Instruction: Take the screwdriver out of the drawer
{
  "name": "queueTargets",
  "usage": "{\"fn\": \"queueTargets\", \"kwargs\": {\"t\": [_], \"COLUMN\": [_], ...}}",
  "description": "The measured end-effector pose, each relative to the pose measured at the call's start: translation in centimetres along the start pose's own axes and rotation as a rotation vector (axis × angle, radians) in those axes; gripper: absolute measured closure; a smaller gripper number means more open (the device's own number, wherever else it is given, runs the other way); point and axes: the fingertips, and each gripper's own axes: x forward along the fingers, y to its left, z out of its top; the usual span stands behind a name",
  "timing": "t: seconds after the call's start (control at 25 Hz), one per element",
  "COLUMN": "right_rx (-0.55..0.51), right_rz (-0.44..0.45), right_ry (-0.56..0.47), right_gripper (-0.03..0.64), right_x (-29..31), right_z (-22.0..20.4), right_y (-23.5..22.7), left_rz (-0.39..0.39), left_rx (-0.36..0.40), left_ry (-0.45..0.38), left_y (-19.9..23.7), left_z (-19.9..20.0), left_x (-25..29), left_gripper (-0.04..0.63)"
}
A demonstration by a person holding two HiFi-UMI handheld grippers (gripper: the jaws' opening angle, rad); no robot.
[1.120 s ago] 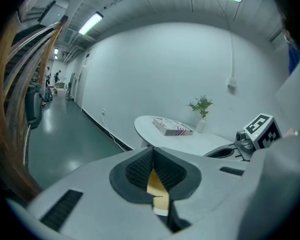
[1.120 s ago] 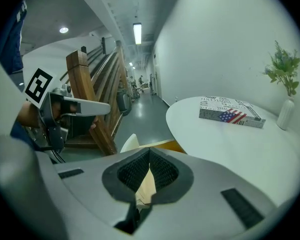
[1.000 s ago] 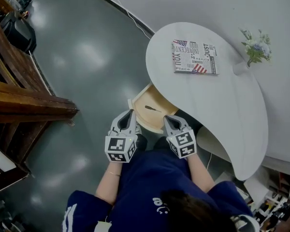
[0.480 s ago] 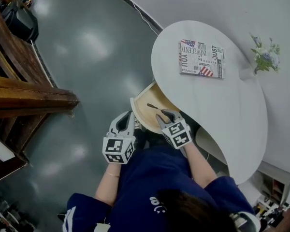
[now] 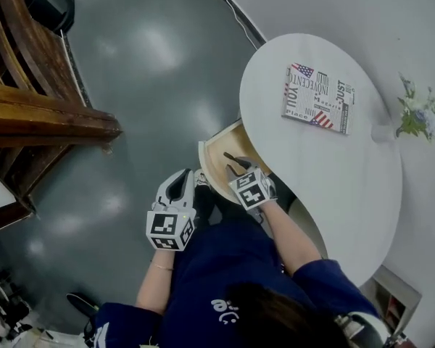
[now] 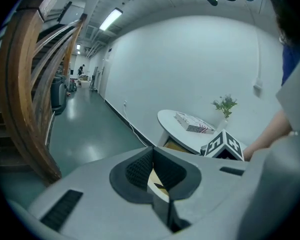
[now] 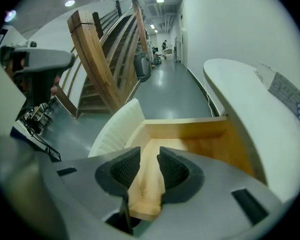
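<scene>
Drawer [image 5: 212, 167] stands open under worktop [image 5: 333, 187] edge. Right tool [image 5: 239, 170] is dipped into it, jaws opening, with only bare wood floor between them. Screwdriver [image 5: 230, 157] lies in drawer just ahead of that tool's tips, untouched. Left tool [image 5: 191, 178] sits beside right tool, outside drawer, jaws closed on nothing. Left to do, by my read: grasp screwdriver, lift it out.

White oval table [image 5: 333, 176] carries 1 book [image 5: 319, 98] and 1 vase of flowers [image 5: 415, 117].
</scene>
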Motion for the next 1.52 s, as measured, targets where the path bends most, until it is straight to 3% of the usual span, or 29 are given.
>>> {"fn": "queueTargets", "kwargs": {"t": [0.56,1.28,1.52], "right_rx": [-0.193,-0.337,-0.373], "right_rz": [0.031,0.031,0.049], "right_ry": [0.239,0.395,0.421], "right_gripper": [0.481,0.472,0.472], "right_x": [7.5,13.4,13.9], "right_z": [-3.8,-6.7,-7.1], "right_y": [-1.0,-2.1,-2.3], "left_rz": [0.167,0.258,0.254], "left_rx": [-0.159,-0.216,-0.190], "left_ry": [0.066,0.141,0.165], "left_y": [3.1,5.4,5.0], "left_z": [-4.9,-9.0,-9.6], "left_x": [-1.2,-2.9,-2.9], "left_gripper": [0.591,0.591,0.591]}}
